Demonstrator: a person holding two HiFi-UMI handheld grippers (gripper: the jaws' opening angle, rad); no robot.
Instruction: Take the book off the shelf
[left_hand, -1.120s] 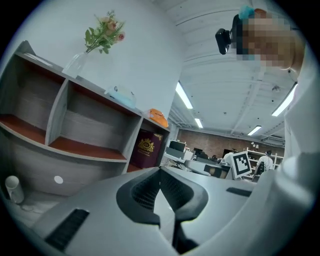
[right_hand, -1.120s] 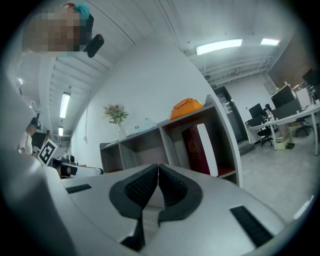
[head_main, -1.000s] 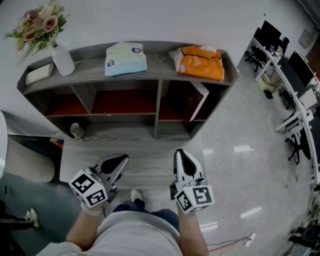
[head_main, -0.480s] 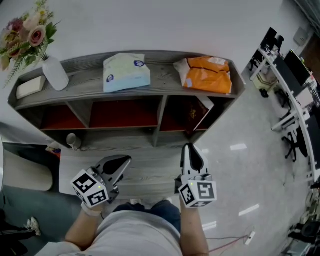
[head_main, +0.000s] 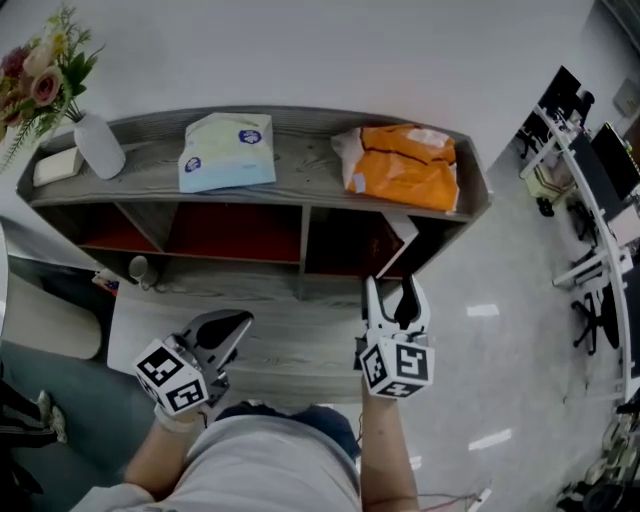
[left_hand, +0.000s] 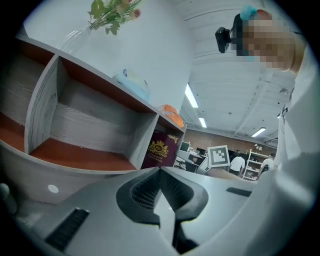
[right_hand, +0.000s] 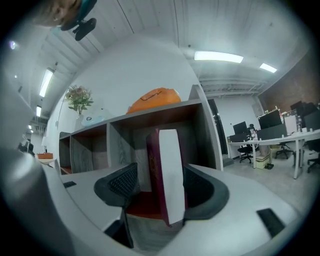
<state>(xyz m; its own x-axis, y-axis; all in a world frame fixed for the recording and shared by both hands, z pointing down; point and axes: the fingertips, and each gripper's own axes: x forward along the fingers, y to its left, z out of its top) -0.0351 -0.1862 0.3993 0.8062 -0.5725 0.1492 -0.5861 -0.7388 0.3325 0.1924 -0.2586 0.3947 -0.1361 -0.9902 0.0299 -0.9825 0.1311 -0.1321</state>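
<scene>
A grey shelf (head_main: 305, 135) with red-lined compartments stands against the wall. A dark red book (head_main: 392, 240) leans in its right compartment, white page edge toward me. In the right gripper view the book (right_hand: 167, 175) stands between the jaws of my right gripper (right_hand: 160, 192), which are opening, with a gap at the left pad (right_hand: 122, 185). In the head view that right gripper (head_main: 396, 297) sits just in front of the compartment. My left gripper (head_main: 232, 325) hangs low at the left, shut and empty. The left gripper view shows the book's (left_hand: 161, 150) gold-crested cover.
On the shelf top are a vase of flowers (head_main: 98, 145), a pale blue packet (head_main: 228, 150), an orange bag (head_main: 400, 168) and a small white box (head_main: 55, 165). A small cup (head_main: 138, 268) stands on the lower ledge. Office desks and chairs (head_main: 590, 170) line the right.
My right gripper has moved forward to the right compartment and its jaws have gone from shut to wide apart. The left gripper has barely moved.
</scene>
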